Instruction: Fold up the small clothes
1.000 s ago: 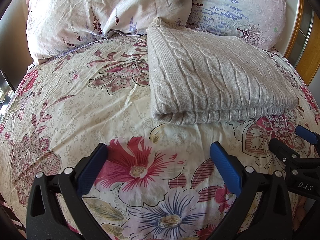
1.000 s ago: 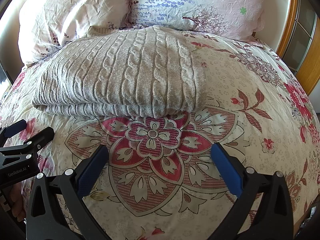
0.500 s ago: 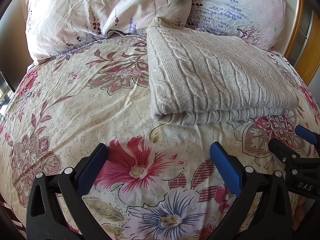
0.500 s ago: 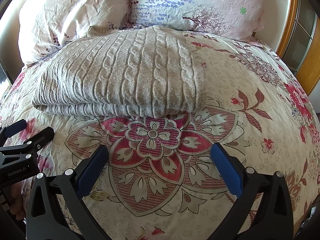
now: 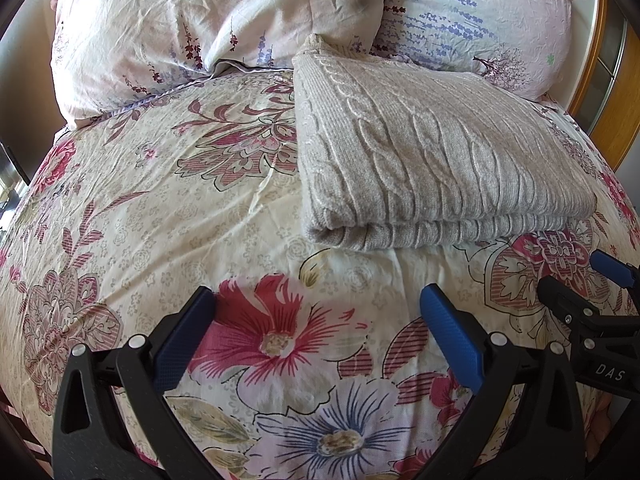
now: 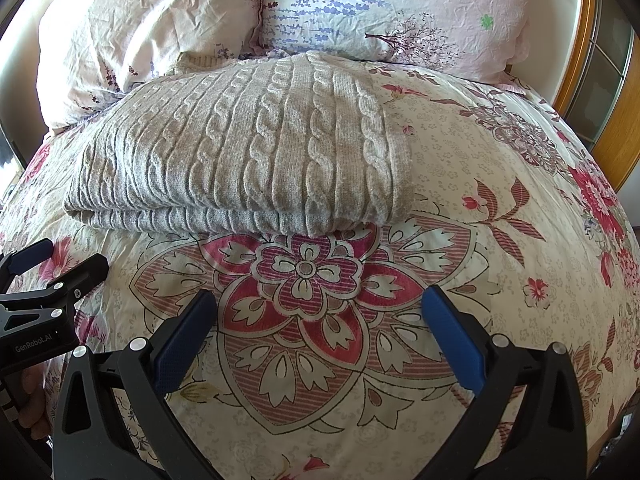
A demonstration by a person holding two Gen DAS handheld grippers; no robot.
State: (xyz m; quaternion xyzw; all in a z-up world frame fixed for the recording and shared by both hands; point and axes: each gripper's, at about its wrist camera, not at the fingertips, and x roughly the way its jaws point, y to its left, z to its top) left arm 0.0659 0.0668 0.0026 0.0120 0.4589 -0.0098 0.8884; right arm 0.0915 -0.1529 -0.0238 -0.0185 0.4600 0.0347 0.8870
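A grey cable-knit sweater (image 5: 432, 160) lies folded into a thick rectangle on the floral bedspread (image 5: 160, 216), its far edge against the pillows. It also shows in the right wrist view (image 6: 256, 160). My left gripper (image 5: 316, 320) is open and empty, hovering over the bedspread short of the sweater's near left corner. My right gripper (image 6: 320, 320) is open and empty, short of the sweater's near right corner. The right gripper shows at the right edge of the left wrist view (image 5: 592, 300), and the left gripper shows at the left edge of the right wrist view (image 6: 48, 280).
Two floral pillows (image 5: 208, 24) (image 6: 384, 8) lean at the head of the bed behind the sweater. A wooden frame with glass panels (image 6: 600, 80) stands at the right. The bedspread (image 6: 500, 200) extends right of the sweater.
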